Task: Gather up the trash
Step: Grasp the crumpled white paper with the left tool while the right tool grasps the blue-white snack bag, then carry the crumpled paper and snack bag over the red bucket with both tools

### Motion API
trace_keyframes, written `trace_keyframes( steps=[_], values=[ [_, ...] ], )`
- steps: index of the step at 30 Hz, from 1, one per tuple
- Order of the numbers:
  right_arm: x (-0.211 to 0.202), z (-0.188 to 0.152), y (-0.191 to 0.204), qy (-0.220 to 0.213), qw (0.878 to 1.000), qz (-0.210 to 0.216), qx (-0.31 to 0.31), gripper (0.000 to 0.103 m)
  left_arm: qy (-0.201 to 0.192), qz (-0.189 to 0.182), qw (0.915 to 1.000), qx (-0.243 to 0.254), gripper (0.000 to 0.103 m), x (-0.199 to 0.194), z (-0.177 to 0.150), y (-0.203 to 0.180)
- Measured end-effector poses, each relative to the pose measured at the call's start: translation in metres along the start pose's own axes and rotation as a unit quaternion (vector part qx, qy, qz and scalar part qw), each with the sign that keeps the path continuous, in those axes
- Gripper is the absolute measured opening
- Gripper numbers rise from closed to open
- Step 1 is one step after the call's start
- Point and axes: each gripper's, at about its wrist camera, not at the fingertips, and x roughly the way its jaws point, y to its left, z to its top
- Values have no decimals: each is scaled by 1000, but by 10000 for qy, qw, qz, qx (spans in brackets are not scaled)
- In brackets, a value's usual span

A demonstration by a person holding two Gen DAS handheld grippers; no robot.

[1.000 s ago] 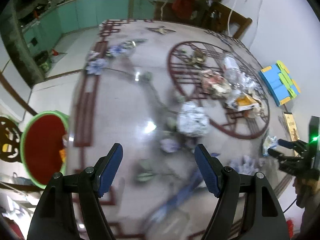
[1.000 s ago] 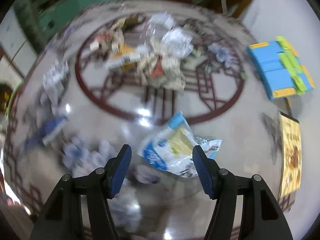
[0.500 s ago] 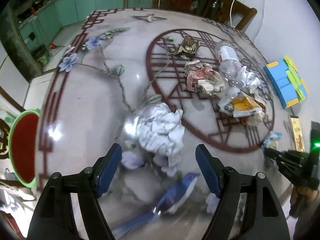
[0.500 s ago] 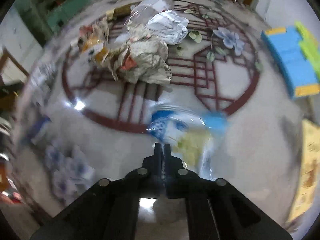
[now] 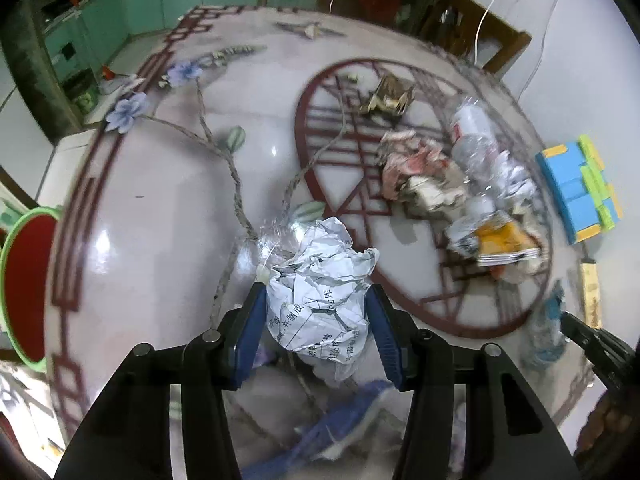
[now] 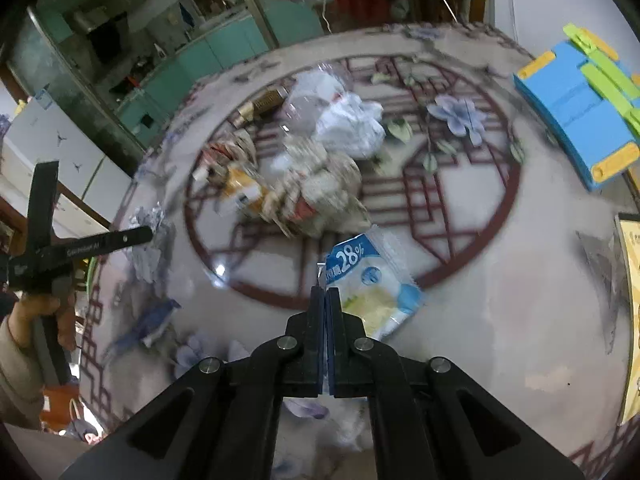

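Both jaws grip now: the left gripper (image 5: 316, 322), wide apart a moment ago, squeezes the paper ball (image 5: 320, 300); the right gripper (image 6: 325, 300) pinches the blue packet (image 6: 370, 280) over the table (image 6: 520, 300). Beyond lie the trash pile (image 6: 304, 184) and a red bin (image 5: 24, 280).

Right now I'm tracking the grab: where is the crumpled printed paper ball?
In the left wrist view, the crumpled paper ball sits centre-low between the left gripper fingers, near the red lattice circle on the table.
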Motion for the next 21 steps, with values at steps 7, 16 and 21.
trace_keyframes(
  steps=[7,16,21],
  values=[
    [-16,18,33,-417,9988,76,-225,1,-299,98,9995,-53,49,-46,-10,4],
    [-17,30,85,-510,9961,288,-657,1,-646,319,9973,-157,50,-82,-16,32],
    [-14,29,109,-502,9950,347,-787,1,-739,349,9965,-200,50,-94,-21,49]
  ],
)
